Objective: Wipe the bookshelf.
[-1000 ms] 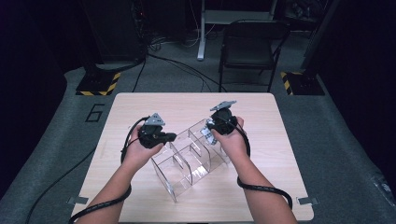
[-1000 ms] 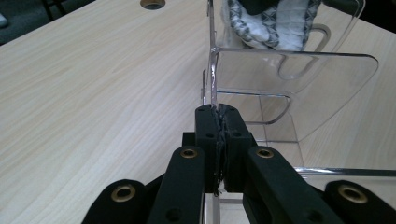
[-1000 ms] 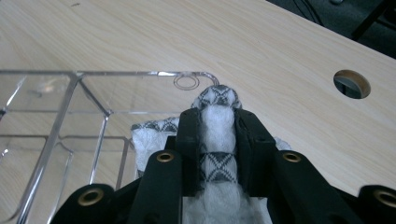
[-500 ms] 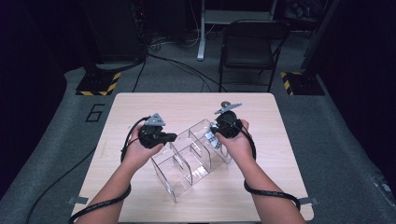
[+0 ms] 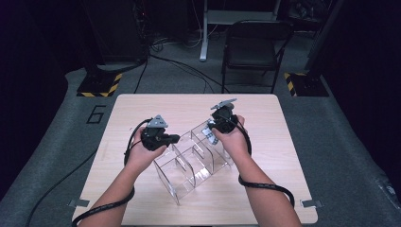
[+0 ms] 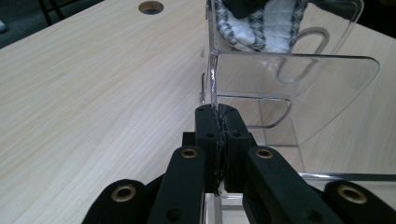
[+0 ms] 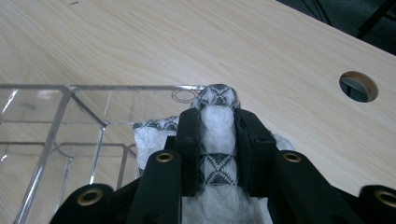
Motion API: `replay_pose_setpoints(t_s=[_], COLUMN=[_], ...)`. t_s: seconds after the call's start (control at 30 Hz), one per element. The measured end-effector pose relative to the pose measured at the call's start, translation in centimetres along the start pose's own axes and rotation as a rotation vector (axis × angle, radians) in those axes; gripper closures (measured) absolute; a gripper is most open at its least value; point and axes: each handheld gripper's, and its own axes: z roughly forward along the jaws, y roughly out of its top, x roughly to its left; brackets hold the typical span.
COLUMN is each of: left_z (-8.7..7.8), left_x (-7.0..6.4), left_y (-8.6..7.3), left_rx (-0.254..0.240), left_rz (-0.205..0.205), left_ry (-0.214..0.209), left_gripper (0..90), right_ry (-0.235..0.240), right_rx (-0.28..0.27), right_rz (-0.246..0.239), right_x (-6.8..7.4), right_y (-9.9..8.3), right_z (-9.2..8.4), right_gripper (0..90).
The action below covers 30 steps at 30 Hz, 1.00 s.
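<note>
Overhead, clear divided organizer (image 5: pixel 194 163) sat mid-table (image 5: pixel 142 106); left gripper (image 5: pixel 172 139) pinned its near wall, likely steadying it. Left gripper view: jaws closed tight on wall edge. Right gripper view: right gripper (image 7: pixel 218 130) clamped folded patterned cloth (image 7: pixel 215 102) over end compartment, probably for lowering in.

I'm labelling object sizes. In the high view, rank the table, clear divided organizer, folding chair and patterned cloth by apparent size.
1. table
2. folding chair, though it stands farther off, so likely understated
3. clear divided organizer
4. patterned cloth, mostly hidden by the right gripper
</note>
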Motion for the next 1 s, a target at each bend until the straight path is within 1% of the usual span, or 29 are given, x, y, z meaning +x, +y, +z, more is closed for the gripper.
replay_pose_setpoints(t_s=[0.03,0.07,0.1,0.13,0.2,0.23,0.27,0.3,0.37,0.4,0.43,0.47,0.5,0.53,0.57,0.6,0.63,0.67,0.7,0.73,0.8,0.83,0.87,0.9,0.97,1.0], left_z=[0.1,0.1,0.1,0.1,0.1,0.1,0.1,0.1,0.1,0.1,0.1,0.1,0.1,0.1,0.1,0.1,0.2,0.2,0.2,0.2,0.2,0.1,0.2,0.1,0.2,0.1], left_x=[-0.1,-0.1,-0.1,-0.1,-0.1,-0.1,-0.2,-0.2,-0.1,-0.1,-0.1,0.0,0.0,0.0,0.1,0.1,0.1,0.1,0.1,0.1,0.1,0.3,0.3,0.3,0.3,0.2], left_y=[0.0,0.0,0.0,0.0,0.0,0.0,0.0,0.0,0.0,0.0,0.0,0.0,0.0,0.0,0.0,0.0,0.0,0.0,0.1,0.1,0.1,0.1,0.0,-0.1,-0.1,-0.1], left_rx=[-0.004,-0.004,-0.009,-0.004,-0.001,-0.001,-0.001,-0.001,-0.003,-0.006,-0.006,-0.009,-0.006,-0.006,-0.006,-0.005,-0.003,-0.003,0.002,0.002,0.001,0.007,-0.008,-0.007,-0.012,-0.015], left_rz=[-0.007,-0.007,-0.011,-0.008,-0.006,-0.006,-0.006,-0.002,-0.006,-0.008,-0.008,-0.008,-0.011,-0.011,-0.005,-0.008,-0.003,-0.003,0.010,0.010,0.014,0.010,0.007,0.006,0.005,-0.013], left_ry=[0.013,0.013,0.014,0.014,0.014,0.014,0.017,0.020,0.014,0.013,0.013,0.007,0.002,0.002,-0.002,-0.003,-0.002,-0.002,-0.008,-0.008,-0.012,-0.027,-0.026,-0.028,-0.021,-0.010], left_gripper=[87.8,87.8,87.7,87.7,87.7,87.6,87.6,87.6,87.5,87.5,87.5,87.5,87.6,87.6,87.6,87.8,87.8,87.8,87.8,87.8,87.7,87.5,87.5,87.5,87.5,87.8], right_ry=[0.000,0.000,0.005,0.009,0.032,0.032,0.028,0.020,0.026,0.020,0.020,0.018,0.005,0.005,0.014,0.032,0.032,0.031,0.019,0.005,0.000,-0.013,-0.013,-0.012,-0.012,-0.019], right_rx=[0.003,0.003,-0.010,-0.017,-0.006,-0.006,-0.039,-0.044,-0.064,-0.075,-0.075,-0.059,-0.021,-0.021,-0.010,-0.008,-0.010,-0.020,-0.027,-0.023,-0.023,-0.019,-0.019,-0.010,-0.014,-0.014], right_rz=[-0.022,-0.022,-0.021,-0.009,0.002,0.002,-0.016,-0.019,-0.025,-0.028,-0.028,-0.028,-0.043,-0.043,-0.043,-0.025,-0.011,-0.012,-0.011,-0.013,-0.011,-0.016,-0.016,-0.007,0.003,0.005], right_x=[0.0,0.0,-0.1,-0.1,-0.4,-0.4,-0.4,-0.4,-0.3,-0.3,-0.3,-0.3,-0.4,-0.4,-0.4,-0.6,-0.5,-0.5,-0.3,-0.2,-0.1,0.0,0.0,0.1,0.1,0.2], right_y=[-0.5,-0.5,-1.2,-1.5,-1.6,-1.6,-1.6,-1.5,-1.4,-1.4,-1.4,-1.4,-1.6,-1.6,-1.7,-1.8,-1.7,-1.5,-1.2,-0.9,-0.6,0.0,0.0,0.2,0.5,0.4], right_z=[-0.6,-0.6,-1.1,-1.3,-1.8,-1.8,-2.4,-2.9,-3.6,-4.0,-4.0,-4.3,-4.4,-4.4,-4.2,-3.6,-3.5,-3.2,-2.8,-2.5,-2.2,-1.6,-1.6,-1.4,-0.9,-0.7], right_gripper=[71.9,71.9,71.6,70.8,64.4,64.4,57.0,56.0,55.8,57.3,57.3,60.9,70.2,70.2,72.9,75.3,75.6,75.8,75.9,75.9,75.9,75.4,75.4,75.0,74.1,74.8])
